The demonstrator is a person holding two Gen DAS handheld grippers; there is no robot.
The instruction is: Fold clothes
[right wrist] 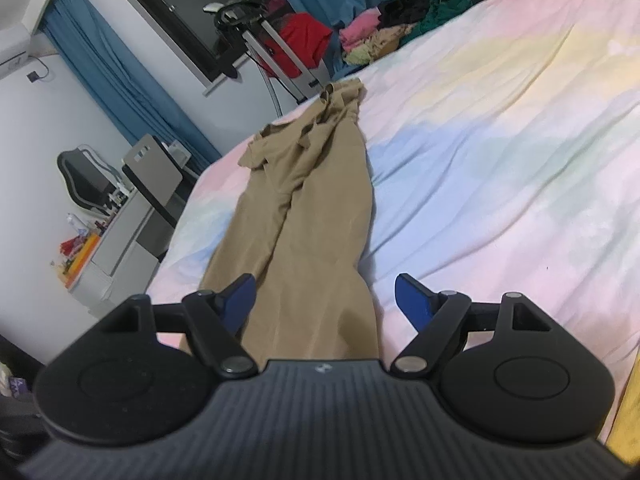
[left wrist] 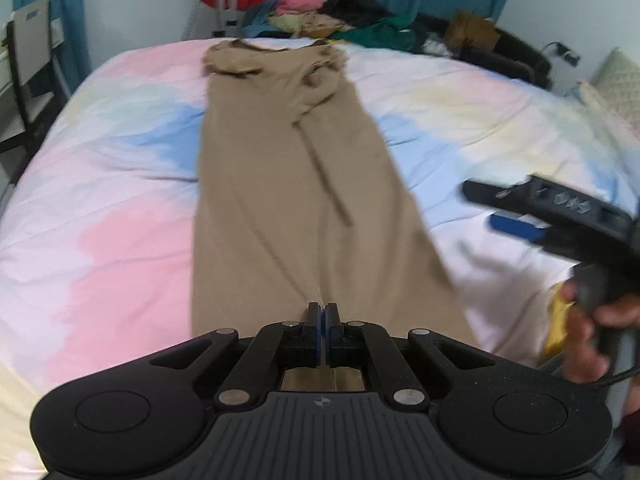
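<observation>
Tan trousers [left wrist: 280, 184] lie lengthwise on the pastel bedspread [left wrist: 100, 200], waistband at the far end, legs folded one on the other. My left gripper [left wrist: 323, 312] is shut on the near hem of the trousers. My right gripper [right wrist: 325, 296] is open and empty, its blue pads on either side of the near end of the trousers [right wrist: 304, 220], just above the cloth. The right gripper also shows in the left wrist view [left wrist: 492, 208], to the right of the trousers.
A pile of mixed clothes [left wrist: 332, 20] lies at the far edge of the bed. A chair [left wrist: 28, 80] and desk stand left of the bed. A red garment [right wrist: 304, 36] hangs on a stand beyond it. Blue curtains [right wrist: 120, 80] cover the wall.
</observation>
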